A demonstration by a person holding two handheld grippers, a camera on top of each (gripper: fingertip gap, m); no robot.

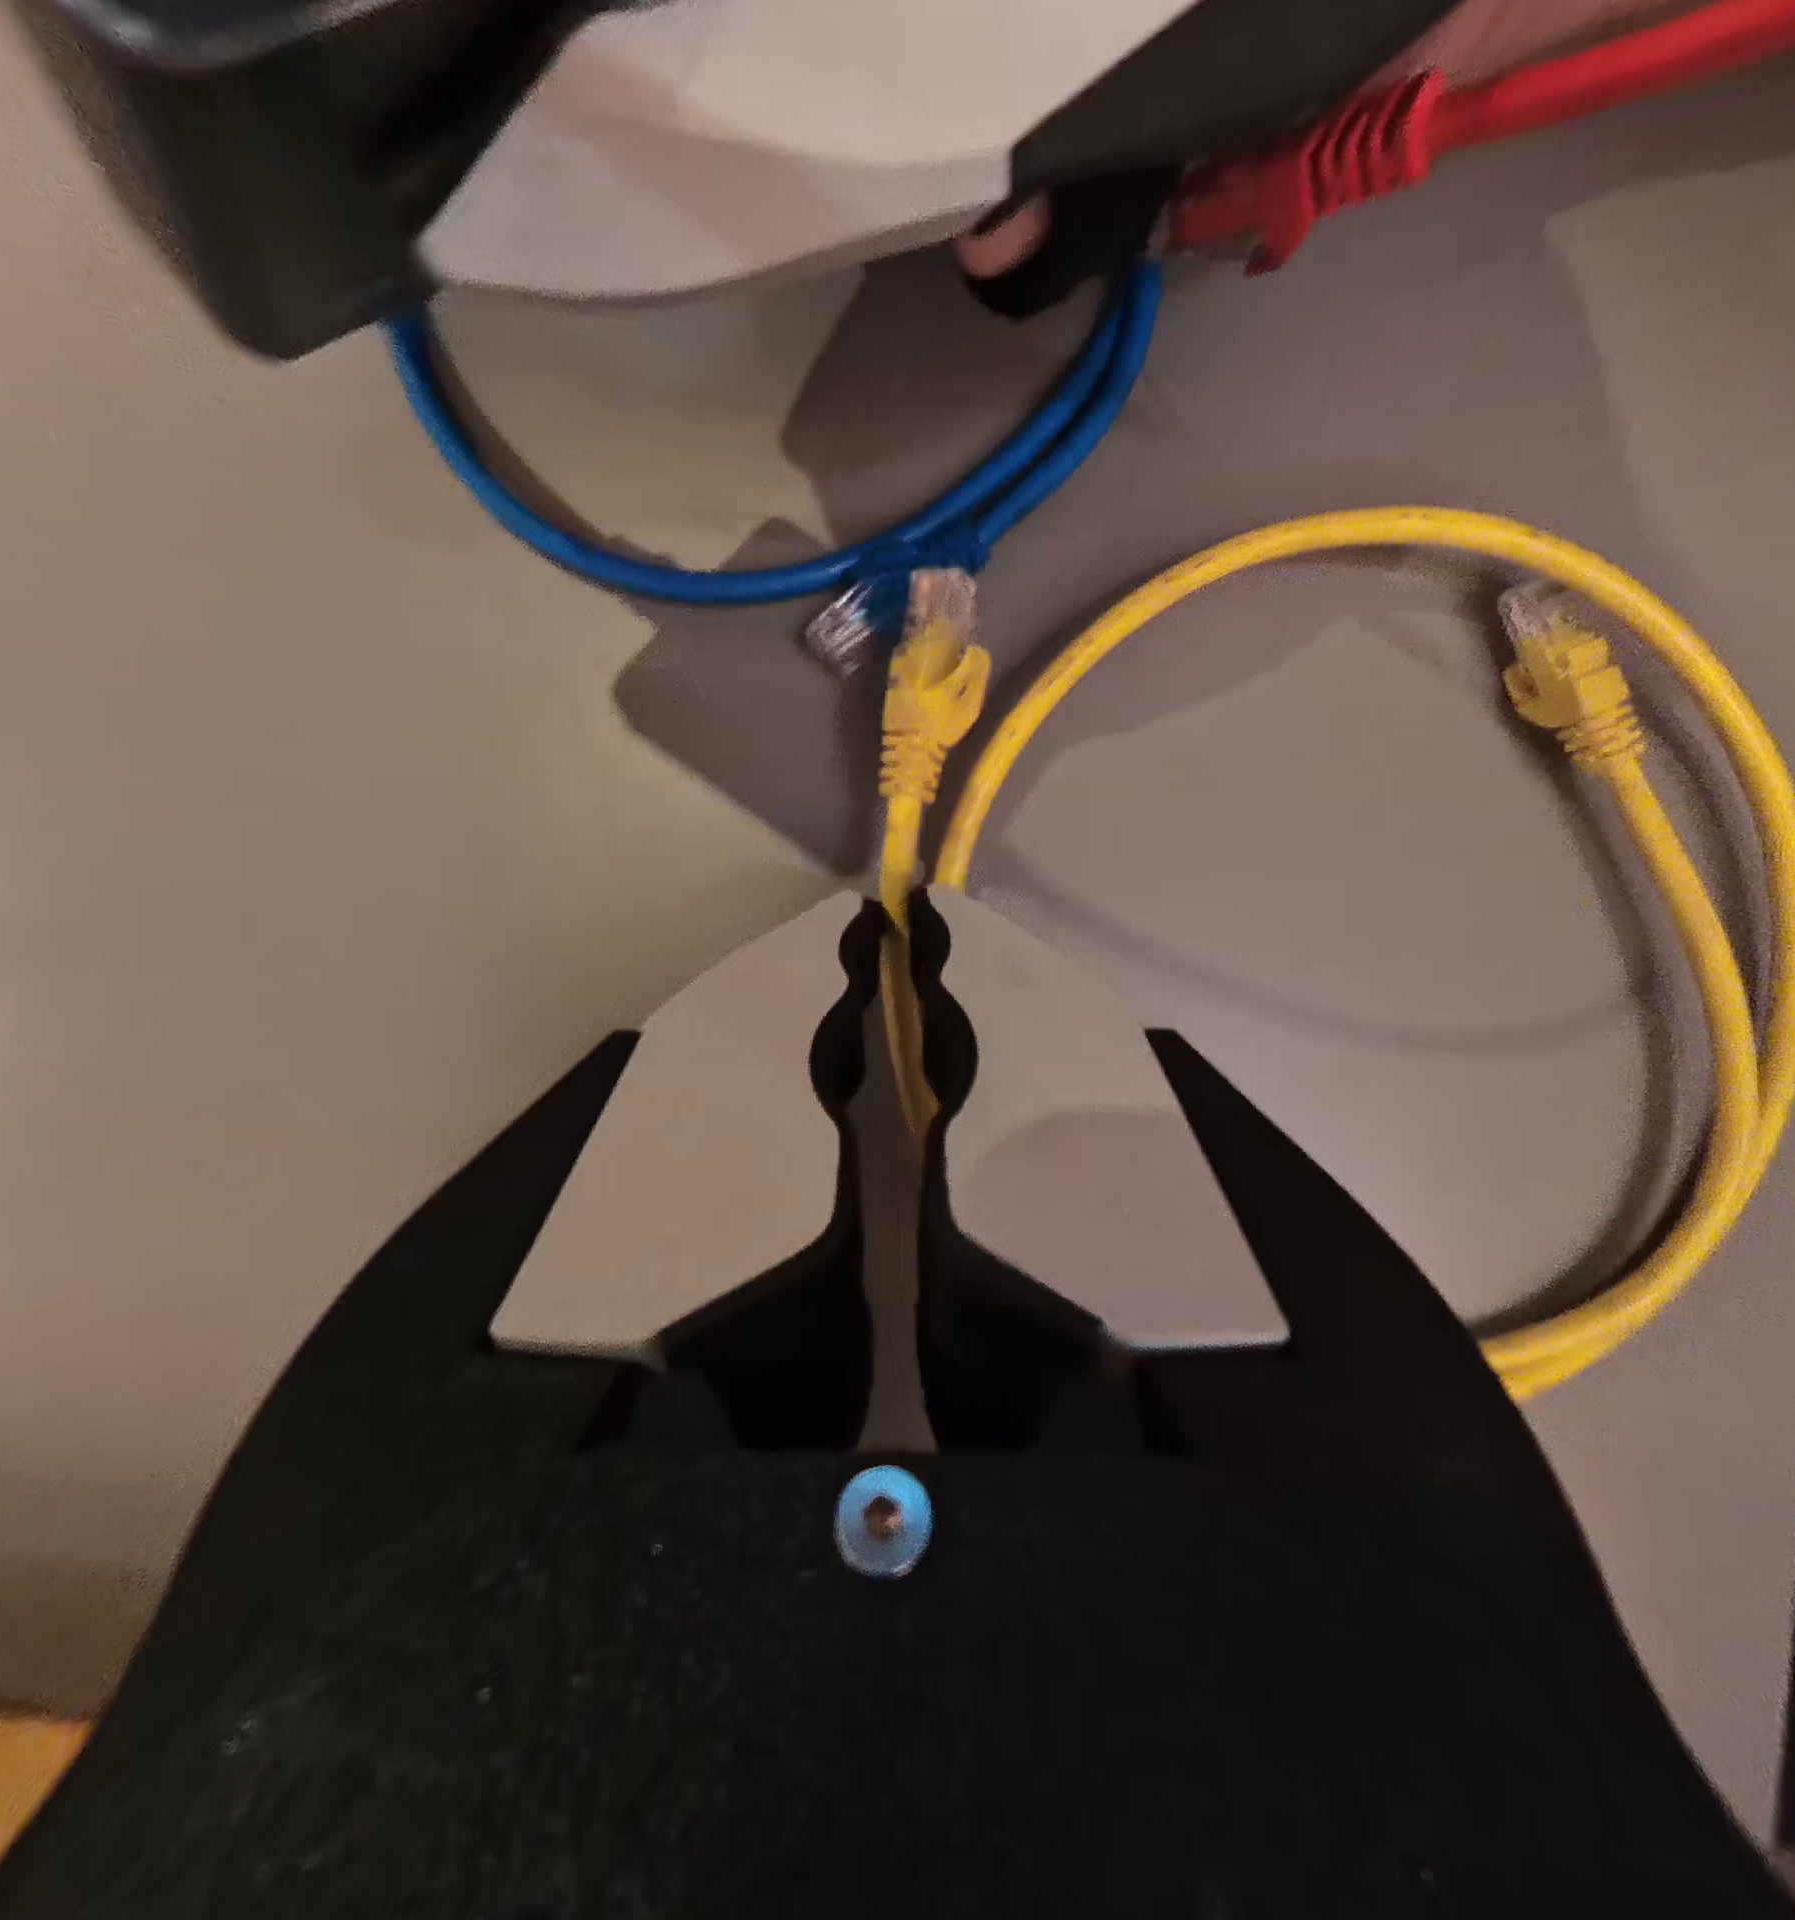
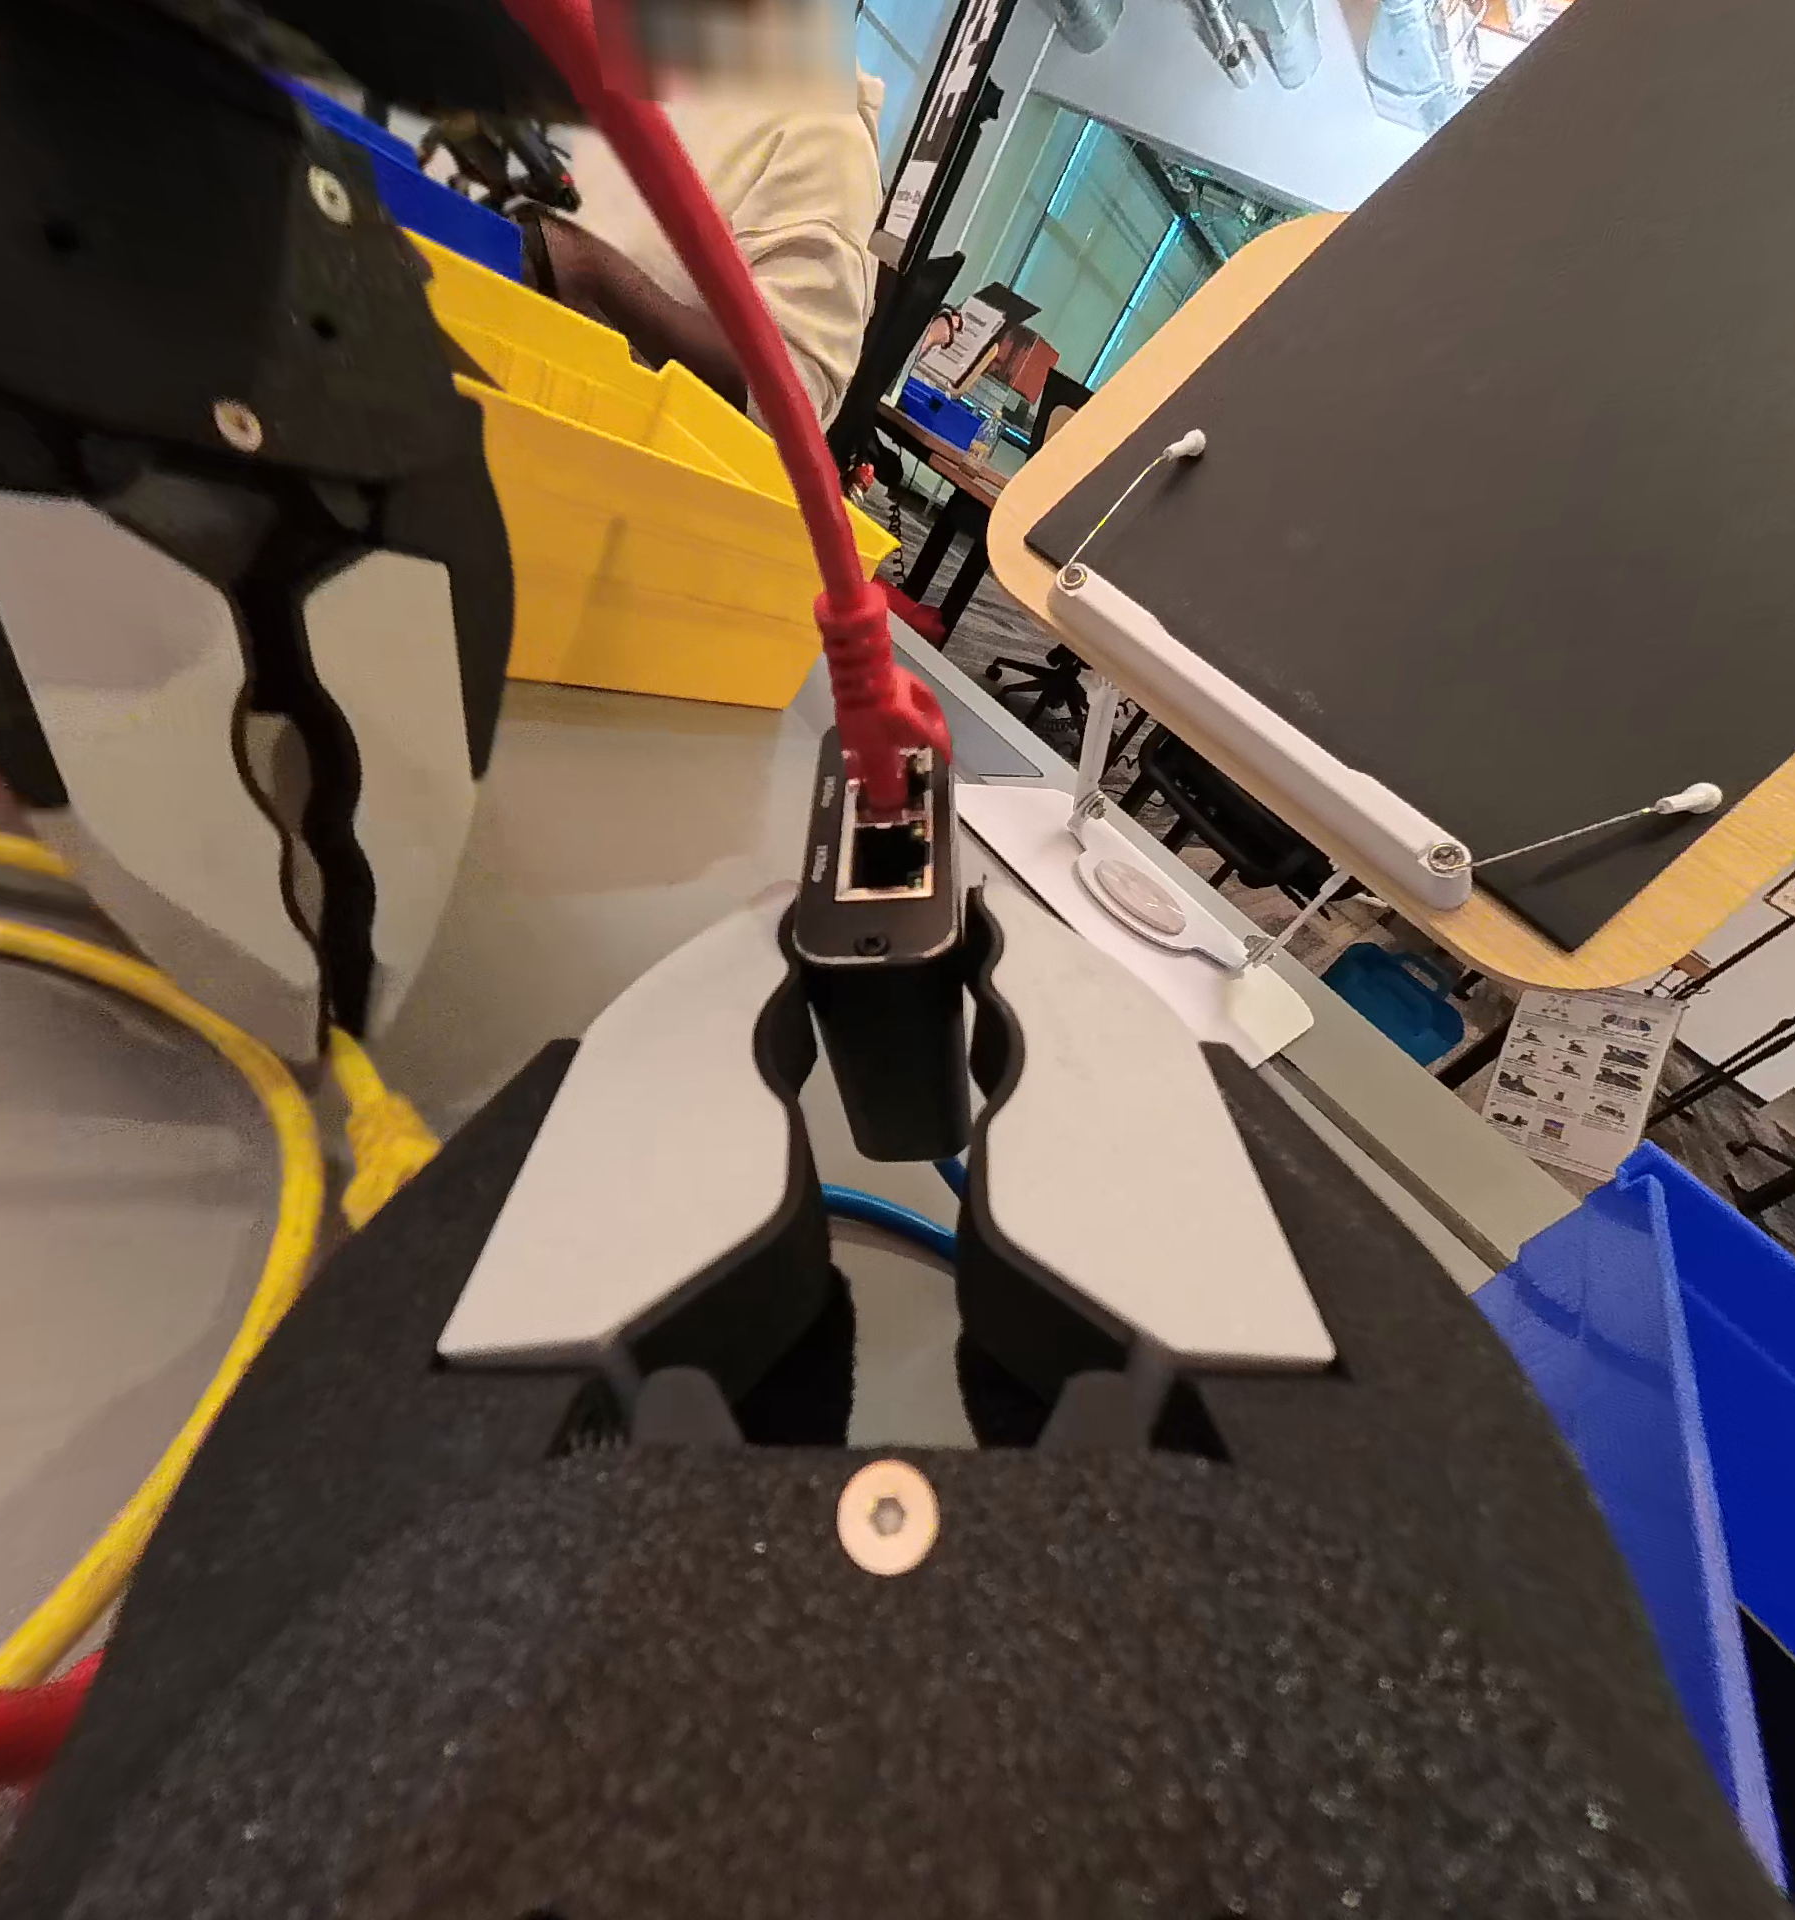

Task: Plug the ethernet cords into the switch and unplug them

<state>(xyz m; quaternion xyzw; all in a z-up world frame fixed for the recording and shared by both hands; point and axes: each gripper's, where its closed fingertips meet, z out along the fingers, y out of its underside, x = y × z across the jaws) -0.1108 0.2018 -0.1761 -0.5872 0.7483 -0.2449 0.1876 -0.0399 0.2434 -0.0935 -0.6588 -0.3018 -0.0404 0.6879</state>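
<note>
Switch clamped in right tool; left tool pinches yellow cord.

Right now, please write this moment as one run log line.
left gripper: shut on yellow ethernet cord | right gripper: shut on black switch | red cord: plugged

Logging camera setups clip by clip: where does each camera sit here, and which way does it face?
Left wrist view: on the left hand-held gripper, looking down at the table; its fingers pinch the yellow cord.
Right wrist view: on the right hand-held gripper, facing out across the room; its fingers clamp the black switch, red cord plugged in.
Shared: the red, yellow and blue cords; each view shows the other gripper.
</note>
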